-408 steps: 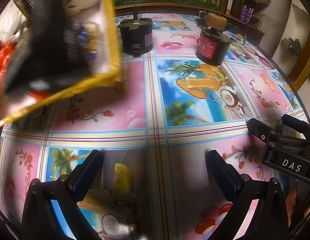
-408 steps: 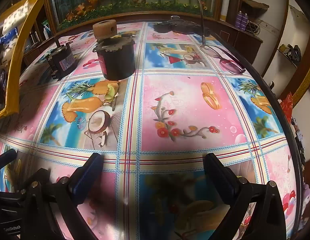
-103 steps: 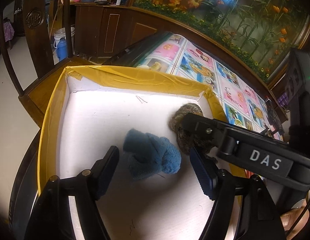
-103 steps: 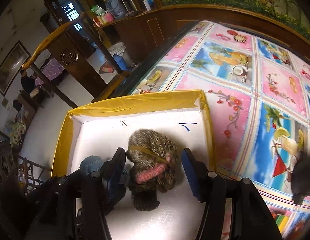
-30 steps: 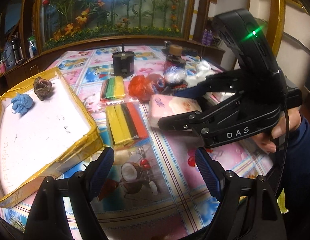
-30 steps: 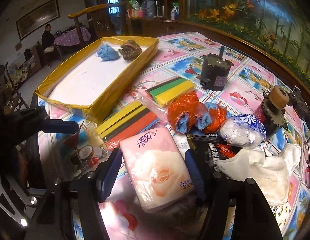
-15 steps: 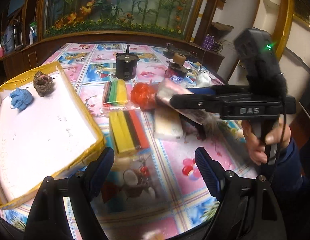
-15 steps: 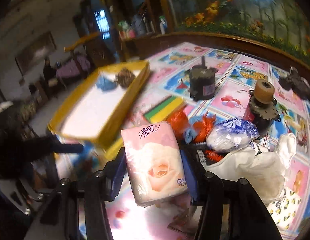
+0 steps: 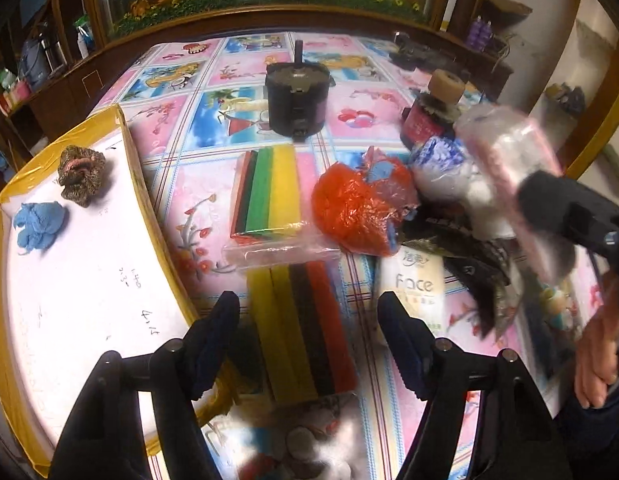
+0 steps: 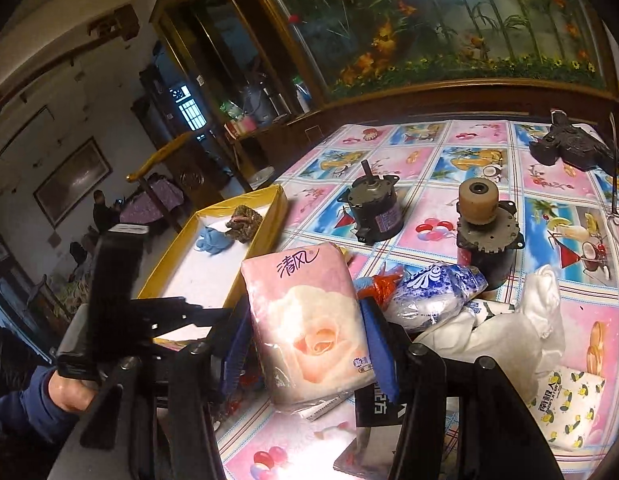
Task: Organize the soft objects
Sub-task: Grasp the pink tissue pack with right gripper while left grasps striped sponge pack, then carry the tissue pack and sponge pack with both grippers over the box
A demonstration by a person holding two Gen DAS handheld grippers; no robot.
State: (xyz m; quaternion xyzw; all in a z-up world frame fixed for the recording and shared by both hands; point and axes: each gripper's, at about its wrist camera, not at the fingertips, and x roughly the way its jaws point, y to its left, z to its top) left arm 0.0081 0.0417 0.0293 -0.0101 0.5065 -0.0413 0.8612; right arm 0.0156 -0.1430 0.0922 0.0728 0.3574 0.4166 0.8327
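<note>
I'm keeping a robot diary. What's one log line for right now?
right gripper: shut on pink tissue pack, lifted | left gripper: open, empty | yellow tray: blue and brown soft items inside

In your left wrist view, the tray [image 9: 157,216] fills the frame's left, two soft toys [image 9: 61,196] in its upper corner. Right of it on the table [image 9: 361,112]: sponge pack [image 9: 269,192], bag [image 9: 357,204] at centre, motor [image 9: 297,100] above them. Lower centre: second sponge pack [image 9: 305,324], tissue pack [image 9: 417,292] to its right.
</note>
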